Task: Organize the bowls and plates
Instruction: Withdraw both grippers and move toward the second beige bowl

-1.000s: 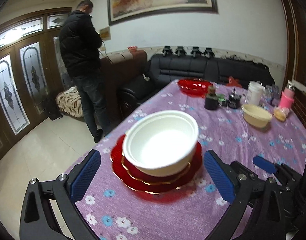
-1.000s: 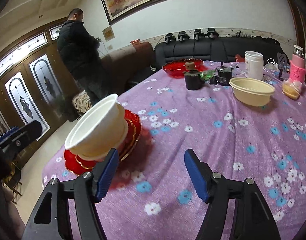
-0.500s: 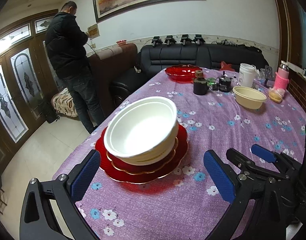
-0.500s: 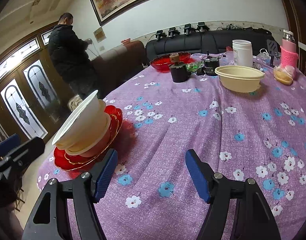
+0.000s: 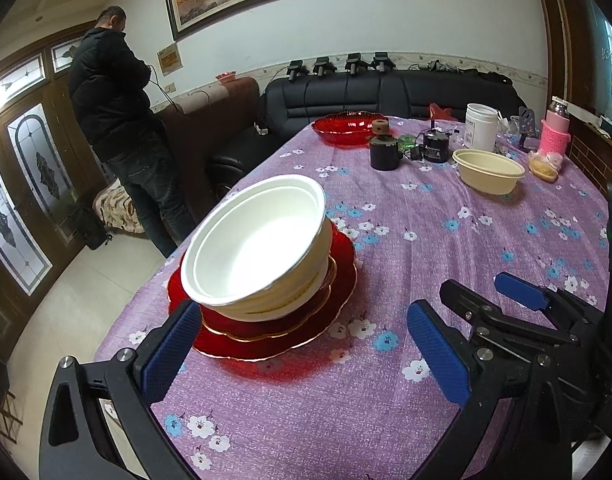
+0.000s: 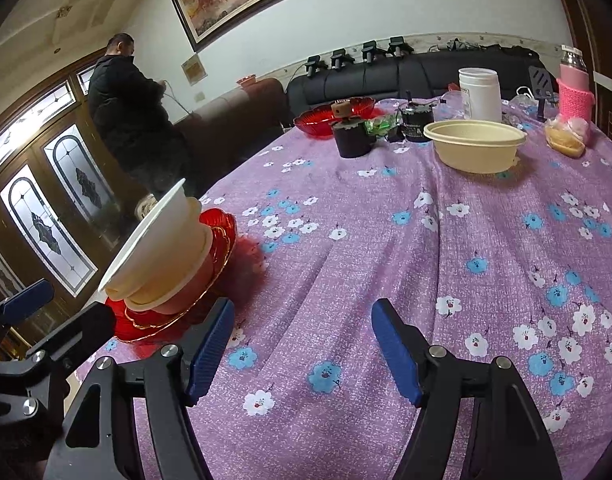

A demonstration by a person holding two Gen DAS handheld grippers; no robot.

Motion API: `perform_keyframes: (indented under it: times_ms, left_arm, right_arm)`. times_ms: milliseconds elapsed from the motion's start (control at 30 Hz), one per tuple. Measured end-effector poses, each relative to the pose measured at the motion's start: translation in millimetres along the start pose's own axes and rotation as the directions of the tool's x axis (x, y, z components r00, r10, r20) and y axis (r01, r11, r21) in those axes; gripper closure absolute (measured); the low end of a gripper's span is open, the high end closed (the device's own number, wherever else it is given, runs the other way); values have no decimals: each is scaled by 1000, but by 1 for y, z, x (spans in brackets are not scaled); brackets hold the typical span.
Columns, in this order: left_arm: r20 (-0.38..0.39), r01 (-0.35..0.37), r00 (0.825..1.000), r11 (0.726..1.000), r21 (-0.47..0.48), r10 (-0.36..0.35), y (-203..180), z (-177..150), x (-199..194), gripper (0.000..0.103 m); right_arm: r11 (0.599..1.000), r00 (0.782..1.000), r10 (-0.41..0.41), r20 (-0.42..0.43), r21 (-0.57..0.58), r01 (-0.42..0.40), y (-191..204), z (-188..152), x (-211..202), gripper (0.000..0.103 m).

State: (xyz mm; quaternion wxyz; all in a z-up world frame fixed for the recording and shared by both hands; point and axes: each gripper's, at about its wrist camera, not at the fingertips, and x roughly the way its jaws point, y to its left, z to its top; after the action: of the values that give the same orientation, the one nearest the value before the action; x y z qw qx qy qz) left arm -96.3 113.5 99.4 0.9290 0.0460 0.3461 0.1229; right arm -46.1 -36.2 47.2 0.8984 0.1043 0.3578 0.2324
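Nested white bowls (image 5: 262, 248) sit on a stack of red gold-rimmed plates (image 5: 313, 316) near the table's left edge; the stack also shows in the right wrist view (image 6: 162, 256). My left gripper (image 5: 302, 354) is open and empty, just in front of the stack. My right gripper (image 6: 302, 354) is open and empty above the cloth, to the right of the stack. A cream bowl (image 5: 487, 170) stands farther back right, and it shows in the right wrist view (image 6: 473, 146). A red glass dish (image 5: 347, 126) is at the far end.
The table has a purple flowered cloth (image 5: 445, 240). A black cup (image 5: 383, 152), a black jar (image 5: 433, 148), a white tub (image 5: 481, 126), a pink bottle (image 5: 555, 128) and wrapped food (image 5: 545, 164) crowd the far end. A man in black (image 5: 118, 120) stands left of the table.
Both grippers have drawn back from the bowl and plate stack, which now looks farther away. The stack rests on the table, and the right gripper has swung to face the far end.
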Motion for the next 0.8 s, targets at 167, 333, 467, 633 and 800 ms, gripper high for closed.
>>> perform_keyframes:
  times_ms: [167, 333, 467, 633, 800]
  left_arm:
    - [-24, 19, 1000, 1000, -8, -19, 0, -2, 7, 0]
    - [-28, 26, 999, 1000, -11, -26, -1, -3, 8, 0]
    - [-32, 28, 999, 1000, -9, -29, -1, -4, 9, 0]
    - [-43, 47, 998, 999, -11, -47, -2, -4, 10, 0]
    - [-44, 51, 998, 999, -14, -51, 0, -1, 8, 0]
  right_arm:
    - [1000, 1000, -5, -14, 7, 5, -1, -1, 5, 27]
    - [1000, 1000, -6, -20, 4, 7, -1, -2, 7, 27]
    - [1000, 1000, -8, -21, 4, 8, -2, -2, 8, 27]
    - [1000, 1000, -6, -26, 17, 6, -3, -2, 7, 27]
    - [999, 1000, -4, -12, 37, 4, -9, 8, -4, 27]
